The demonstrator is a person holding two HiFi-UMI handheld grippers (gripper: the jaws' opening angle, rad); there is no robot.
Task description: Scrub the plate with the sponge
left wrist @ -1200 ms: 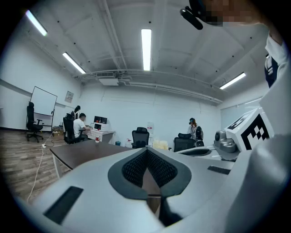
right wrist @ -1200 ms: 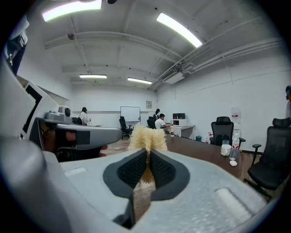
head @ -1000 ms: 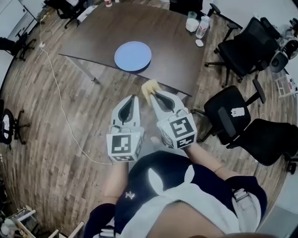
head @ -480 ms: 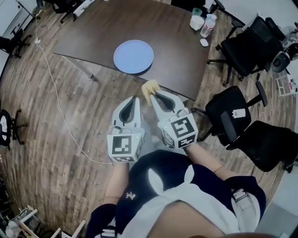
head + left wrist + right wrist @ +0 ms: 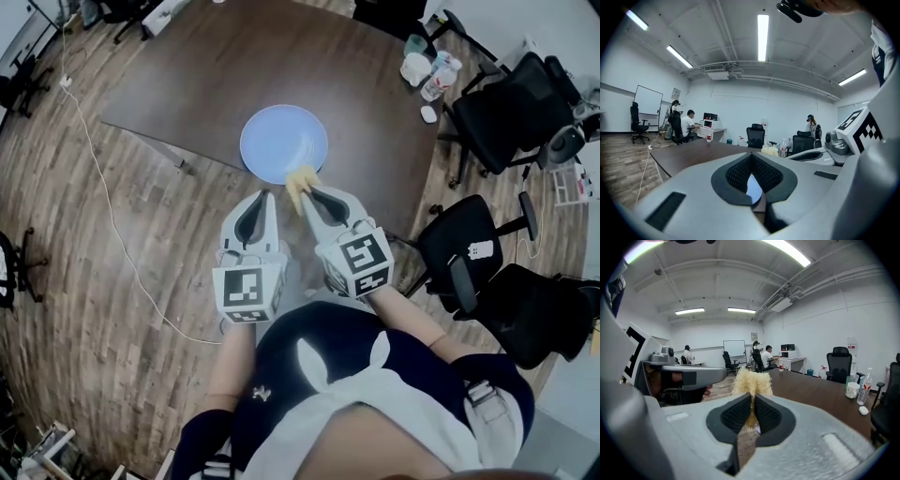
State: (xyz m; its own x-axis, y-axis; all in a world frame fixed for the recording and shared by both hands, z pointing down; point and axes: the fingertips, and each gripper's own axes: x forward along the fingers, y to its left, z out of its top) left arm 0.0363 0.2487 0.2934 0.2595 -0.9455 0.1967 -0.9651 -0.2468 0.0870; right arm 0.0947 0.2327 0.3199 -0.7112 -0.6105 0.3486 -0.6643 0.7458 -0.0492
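A light blue plate (image 5: 283, 142) lies near the front edge of the dark brown table (image 5: 206, 75). My right gripper (image 5: 302, 192) is shut on a fuzzy yellow sponge (image 5: 300, 180), which sticks out past the fingertips and hangs just at the plate's near rim. In the right gripper view the sponge (image 5: 751, 380) stands pinched between the black pads (image 5: 737, 416). My left gripper (image 5: 262, 199) is beside it on the left, shut and holding nothing, short of the table edge. A sliver of the blue plate (image 5: 752, 186) shows through the left gripper (image 5: 751, 158).
Black office chairs (image 5: 469, 248) stand close on the right. Cups and a bottle (image 5: 433, 70) sit at the table's far right corner. A white cable (image 5: 103, 206) runs across the wooden floor on the left. People sit at a desk (image 5: 686, 124) far across the room.
Both grippers and the view have moved forward toward the table. The plate is now much nearer, with the held sponge at its near rim. Neither gripper changed its grip.
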